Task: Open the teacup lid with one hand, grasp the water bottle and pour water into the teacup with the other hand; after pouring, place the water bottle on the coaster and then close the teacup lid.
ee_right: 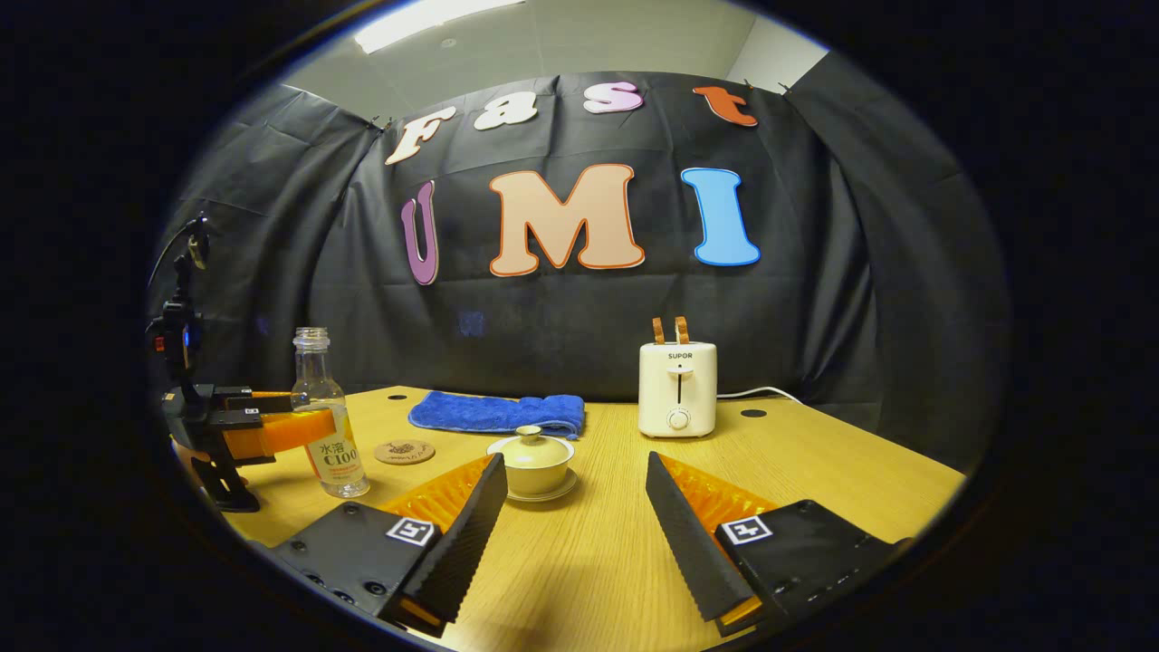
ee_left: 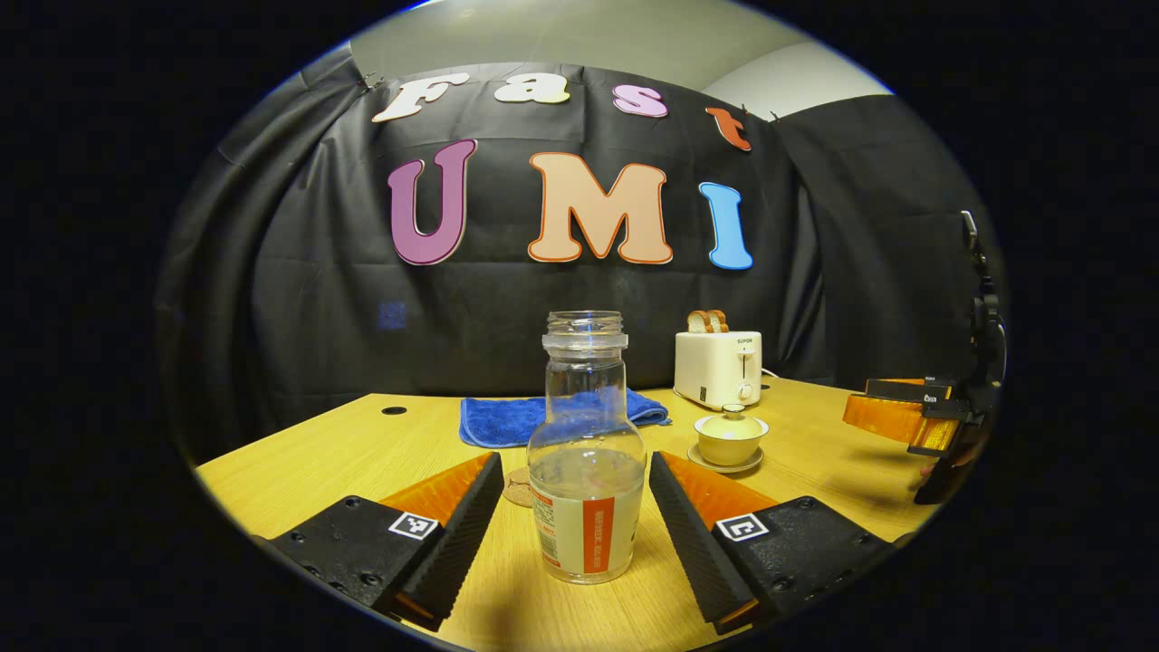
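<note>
Straddling the clear glass water bottle (ee_left: 587, 453) with wide-open, empty jaws, the left gripper (ee_left: 576, 507) should squeeze next, while the right gripper (ee_right: 572, 516), also wide open and empty, lifts the cream teacup's lid (ee_right: 530, 442).

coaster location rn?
The coaster lies flat on the table, left of the teacup in the right gripper view, just behind the water bottle and in front of the blue towel; nothing stands on it.

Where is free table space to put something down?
Bare table lies right of the toaster and in front of the teacup. It is crowded on the left, where water bottle, coaster and left gripper cluster.
</note>
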A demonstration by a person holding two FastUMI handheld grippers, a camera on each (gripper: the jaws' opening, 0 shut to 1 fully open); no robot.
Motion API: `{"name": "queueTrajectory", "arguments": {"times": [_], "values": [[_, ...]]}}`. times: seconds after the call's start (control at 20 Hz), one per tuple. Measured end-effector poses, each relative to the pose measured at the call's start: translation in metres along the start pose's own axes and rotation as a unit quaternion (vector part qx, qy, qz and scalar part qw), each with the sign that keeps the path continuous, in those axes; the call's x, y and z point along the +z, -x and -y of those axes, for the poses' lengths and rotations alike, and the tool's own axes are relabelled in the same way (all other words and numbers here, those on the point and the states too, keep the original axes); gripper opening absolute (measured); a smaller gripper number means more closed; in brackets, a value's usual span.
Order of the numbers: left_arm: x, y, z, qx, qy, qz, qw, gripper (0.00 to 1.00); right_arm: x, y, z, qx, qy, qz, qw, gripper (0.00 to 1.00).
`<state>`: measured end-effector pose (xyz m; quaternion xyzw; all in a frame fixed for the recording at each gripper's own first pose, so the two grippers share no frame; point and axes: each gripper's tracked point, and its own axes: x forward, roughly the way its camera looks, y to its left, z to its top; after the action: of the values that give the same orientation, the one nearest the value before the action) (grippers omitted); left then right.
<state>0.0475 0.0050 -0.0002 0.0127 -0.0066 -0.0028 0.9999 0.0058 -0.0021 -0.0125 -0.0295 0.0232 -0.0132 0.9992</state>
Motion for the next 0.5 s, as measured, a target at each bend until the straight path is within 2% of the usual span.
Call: {"name": "queueTrajectory", "arguments": {"times": [0.25,0.5], "values": [[0.000,0.000,0.000,0.001,-0.001,0.001,1.000,0.95,0.000,-0.001,-0.003,0.008,0.000,0.000,1.000,0.97],[0.000,0.000,-0.001,0.004,-0.001,0.001,1.000,0.95,-0.008,-0.024,-0.016,0.044,-0.001,-0.022,0.999,0.97]]}}
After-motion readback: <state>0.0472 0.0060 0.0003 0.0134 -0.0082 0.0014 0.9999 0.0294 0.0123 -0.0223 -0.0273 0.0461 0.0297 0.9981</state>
